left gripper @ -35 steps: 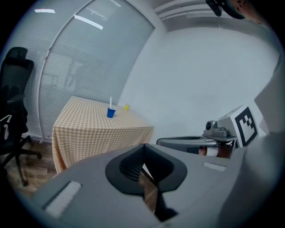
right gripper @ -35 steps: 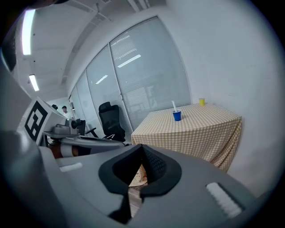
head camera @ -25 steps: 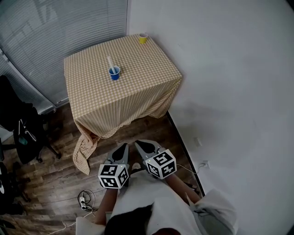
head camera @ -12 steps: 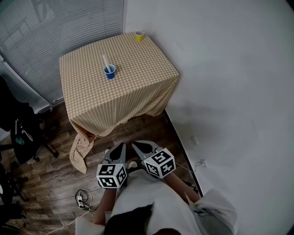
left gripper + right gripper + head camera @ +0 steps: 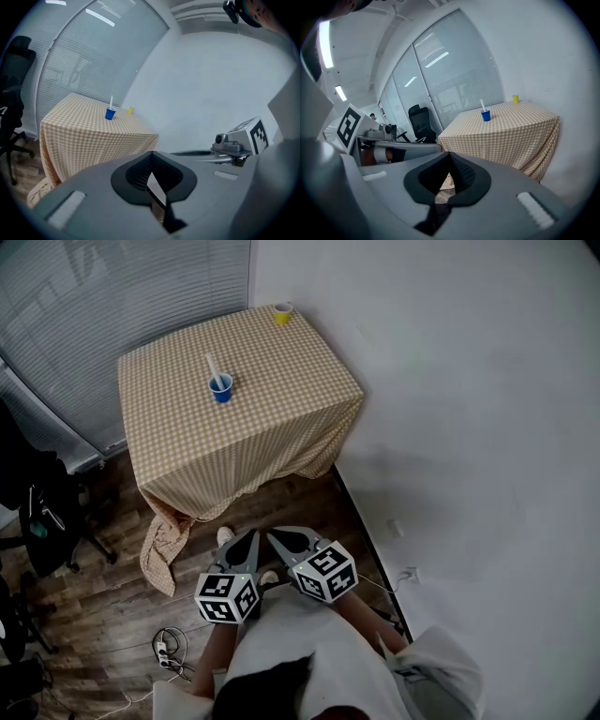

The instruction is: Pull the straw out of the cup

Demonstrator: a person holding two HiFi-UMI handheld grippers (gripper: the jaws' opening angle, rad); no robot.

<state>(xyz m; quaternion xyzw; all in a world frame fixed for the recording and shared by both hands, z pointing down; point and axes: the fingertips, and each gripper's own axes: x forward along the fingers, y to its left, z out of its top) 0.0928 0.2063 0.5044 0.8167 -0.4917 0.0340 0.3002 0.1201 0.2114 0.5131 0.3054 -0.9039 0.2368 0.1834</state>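
Note:
A blue cup [image 5: 221,388] with a white straw [image 5: 212,369] leaning in it stands on a table under a tan checked cloth [image 5: 272,418], far ahead of me. Both grippers hang low near my body, over the wooden floor and well short of the table. My left gripper [image 5: 250,539] and right gripper [image 5: 275,536] are shut with nothing between the jaws. The left gripper view shows the blue cup [image 5: 110,113] and the straw [image 5: 111,101] beyond the closed tips [image 5: 150,153]. The right gripper view shows the cup [image 5: 486,115] past its own shut tips [image 5: 450,154].
A yellow cup [image 5: 282,313] stands at the table's far corner by the white wall. The cloth hangs to the floor at the near left corner [image 5: 164,545]. A black office chair [image 5: 47,521] stands at left, and a power strip with cable [image 5: 171,649] lies on the floor.
The table and cups have slid slightly left in the head view. Both grippers stay shut, close together, in about the same place.

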